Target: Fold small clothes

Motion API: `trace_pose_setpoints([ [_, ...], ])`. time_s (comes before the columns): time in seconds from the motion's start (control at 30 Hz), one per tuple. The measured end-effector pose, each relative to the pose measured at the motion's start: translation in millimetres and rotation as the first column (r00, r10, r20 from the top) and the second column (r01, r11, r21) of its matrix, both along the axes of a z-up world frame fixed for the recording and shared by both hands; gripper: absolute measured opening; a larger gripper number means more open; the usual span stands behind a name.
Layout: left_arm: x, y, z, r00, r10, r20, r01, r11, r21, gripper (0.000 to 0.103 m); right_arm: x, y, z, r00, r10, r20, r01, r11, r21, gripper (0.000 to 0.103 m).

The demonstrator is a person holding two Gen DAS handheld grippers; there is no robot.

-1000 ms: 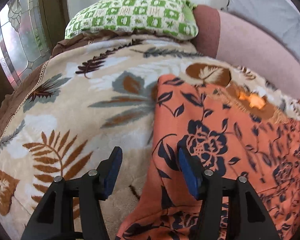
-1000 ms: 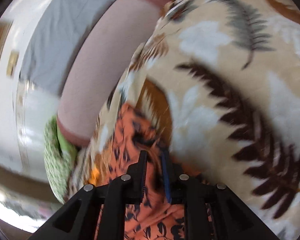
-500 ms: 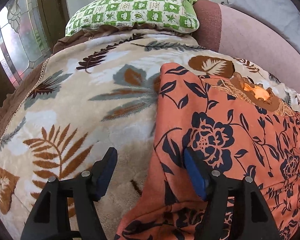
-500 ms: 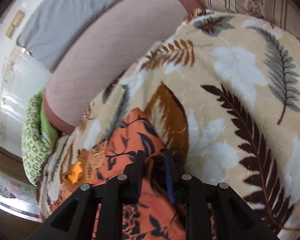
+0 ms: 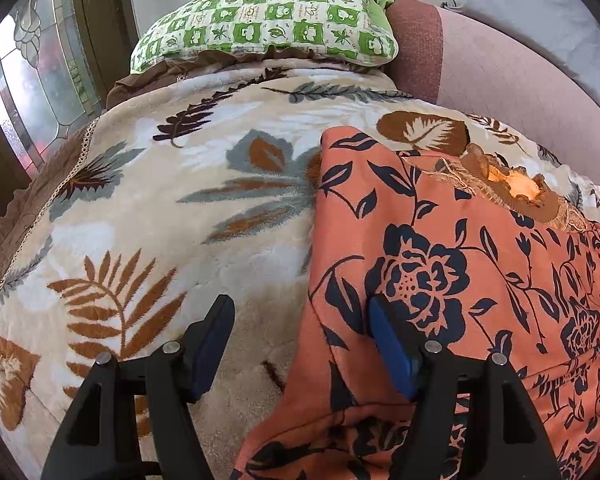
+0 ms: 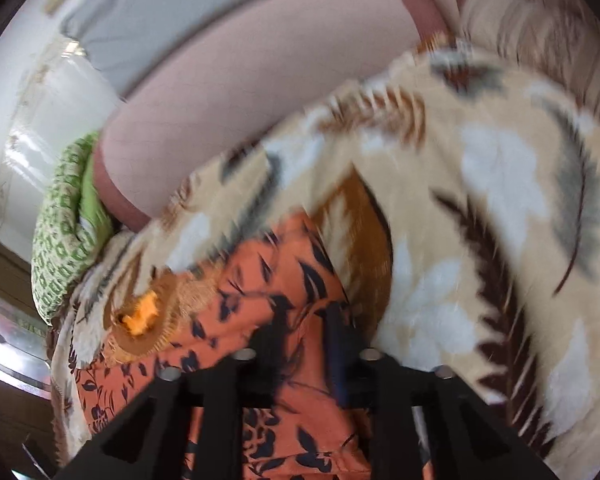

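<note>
Rolled and lifted since earlier, the right gripper (image 6: 300,344) is closing on the orange, dark-flowered cloth garment (image 5: 440,264); left gripper (image 5: 300,320) gapes, straddling its edge on the leaf-print blanket (image 5: 160,216).

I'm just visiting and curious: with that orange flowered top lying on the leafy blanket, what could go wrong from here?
1. The right gripper is closing on only a thin bit of the orange top, so the cloth could slip free.
2. The left gripper stands open astride the top's edge; closing, it might also pinch the plush blanket underneath.
</note>
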State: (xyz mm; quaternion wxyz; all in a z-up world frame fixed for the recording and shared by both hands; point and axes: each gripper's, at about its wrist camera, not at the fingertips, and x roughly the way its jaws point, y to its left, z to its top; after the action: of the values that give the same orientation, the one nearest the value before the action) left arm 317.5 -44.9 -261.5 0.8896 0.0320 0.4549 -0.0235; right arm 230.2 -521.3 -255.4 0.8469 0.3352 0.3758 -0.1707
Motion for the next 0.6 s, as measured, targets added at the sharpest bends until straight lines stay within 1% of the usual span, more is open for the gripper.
trace_pose_setpoints([
  [0.03,-1,0,0,1.0,0.0,0.003,0.0,1.0,0.002,0.071,-2,1,9,0.999,-0.005,0.036,0.006,1.0,-0.029,0.017],
  [0.07,-1,-1,0,1.0,-0.001,0.005,0.001,1.0,0.005,0.071,-4,3,17,0.996,-0.001,0.092,0.004,0.999,-0.041,0.017],
  [0.1,-2,-1,0,1.0,-0.003,0.007,0.003,1.0,0.009,0.071,-4,4,21,0.993,0.007,0.122,-0.002,0.999,-0.042,0.017],
  [0.13,-2,-1,0,1.0,-0.005,0.006,0.005,1.0,0.008,0.071,-2,4,21,0.992,0.014,0.124,-0.009,0.999,-0.04,0.017],
  [0.17,-1,-1,0,1.0,-0.006,0.005,0.006,1.0,0.005,0.071,2,4,19,0.995,0.018,0.1,-0.015,0.999,-0.032,0.017],
  [0.2,-1,0,-1,1.0,-0.004,0.002,0.004,1.0,0.0,0.071,3,1,14,0.998,0.007,0.067,-0.007,1.0,-0.002,0.018],
  [0.23,0,1,-1,1.0,0.001,-0.002,-0.001,1.0,-0.004,0.072,3,-3,9,0.999,-0.011,0.045,0.008,0.999,0.047,0.019],
  [0.3,0,1,-1,1.0,0.008,-0.003,-0.008,1.0,-0.001,0.074,-2,-12,3,0.999,-0.03,0.024,0.026,0.989,0.143,0.019],
  [0.37,0,1,-1,1.0,0.007,-0.002,-0.007,1.0,0.003,0.074,-7,-15,3,0.999,-0.04,0.026,0.036,0.987,0.158,0.021],
  [0.4,0,0,-1,1.0,0.007,0.001,-0.007,1.0,0.007,0.074,-8,-16,4,0.999,-0.04,0.029,0.036,0.988,0.148,0.025],
  [0.47,-2,-2,1,1.0,0.0,0.01,0.0,1.0,0.026,0.074,-9,-15,3,0.999,-0.038,0.018,0.035,0.99,0.136,0.043],
  [0.5,-3,-5,2,1.0,-0.006,0.016,0.005,0.999,0.042,0.074,-9,-14,1,0.999,-0.039,0.005,0.038,0.99,0.135,0.062],
  [0.53,-6,-8,4,1.0,-0.015,0.024,0.013,0.998,0.064,0.074,-9,-13,0,0.999,-0.041,0.006,0.04,0.99,0.139,0.064],
  [0.6,-8,-11,8,0.999,-0.026,0.034,0.023,0.997,0.079,0.074,-9,-6,2,0.999,-0.019,0.039,0.014,0.99,0.142,0.064],
])
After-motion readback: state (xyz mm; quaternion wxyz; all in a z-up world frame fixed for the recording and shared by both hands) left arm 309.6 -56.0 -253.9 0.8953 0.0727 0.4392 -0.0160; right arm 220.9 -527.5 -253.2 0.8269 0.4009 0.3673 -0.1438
